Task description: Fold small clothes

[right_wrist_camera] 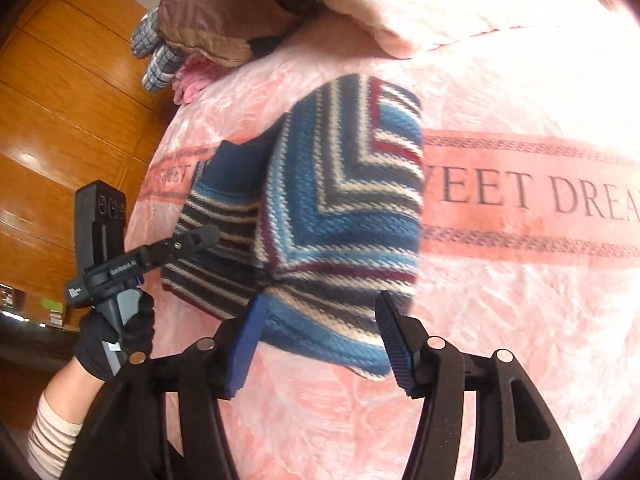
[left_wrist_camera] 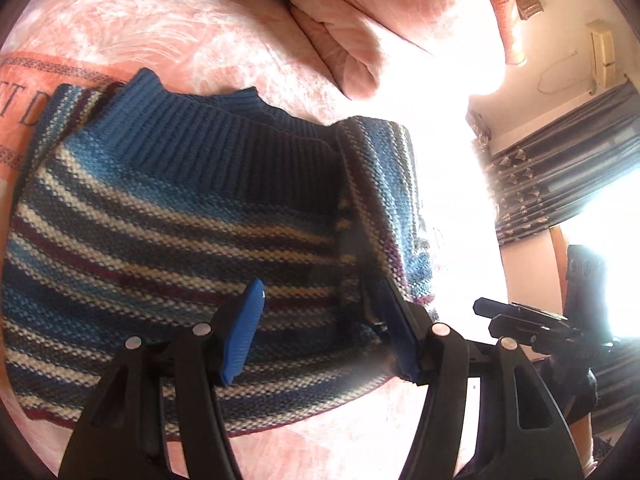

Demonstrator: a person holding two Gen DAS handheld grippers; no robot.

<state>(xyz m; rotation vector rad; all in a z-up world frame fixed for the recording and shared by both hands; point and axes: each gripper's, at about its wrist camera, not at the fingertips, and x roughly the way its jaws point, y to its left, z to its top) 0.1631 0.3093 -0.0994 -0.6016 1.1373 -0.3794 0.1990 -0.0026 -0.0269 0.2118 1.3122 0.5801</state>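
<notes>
Striped knit sweater [left_wrist_camera: 168, 216], partly folded

Both wrist views close above the bed, sharing striped sweater [left_wrist_camera: 168, 216]

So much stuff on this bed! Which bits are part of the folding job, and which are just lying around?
Part of the job:
striped knit sweater
left gripper
right gripper

Just lying about:
pink quilt
brown jacket
plaid cloth
pink bedspread, only the work surface
</notes>
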